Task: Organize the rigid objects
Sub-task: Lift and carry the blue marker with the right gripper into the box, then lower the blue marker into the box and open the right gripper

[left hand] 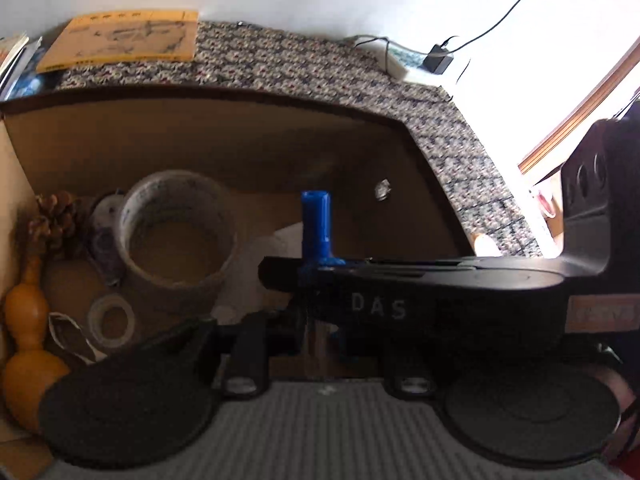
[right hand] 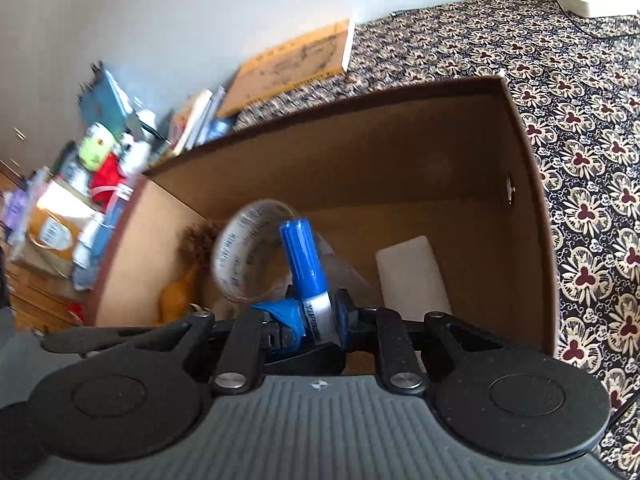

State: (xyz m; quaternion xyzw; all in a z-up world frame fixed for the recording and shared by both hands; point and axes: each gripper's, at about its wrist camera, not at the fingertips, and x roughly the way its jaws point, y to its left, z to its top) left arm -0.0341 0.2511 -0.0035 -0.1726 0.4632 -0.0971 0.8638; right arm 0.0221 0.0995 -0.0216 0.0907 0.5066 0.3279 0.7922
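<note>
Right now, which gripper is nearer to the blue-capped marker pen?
Right. The right gripper is shut on the blue-capped marker pen, above the brown cardboard box. The left gripper sits just behind it; its jaws are hidden.

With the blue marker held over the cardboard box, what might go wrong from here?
1. The right gripper pinches the blue-capped marker low on its white barrel, so it may tip or slip out.
2. Dropped from here, it might strike the large roll of clear tape in the brown cardboard box.
3. The right gripper crosses right in front of the left gripper; they may bump.

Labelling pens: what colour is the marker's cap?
Blue cap, on the marker; clearest in the right wrist view.
</note>
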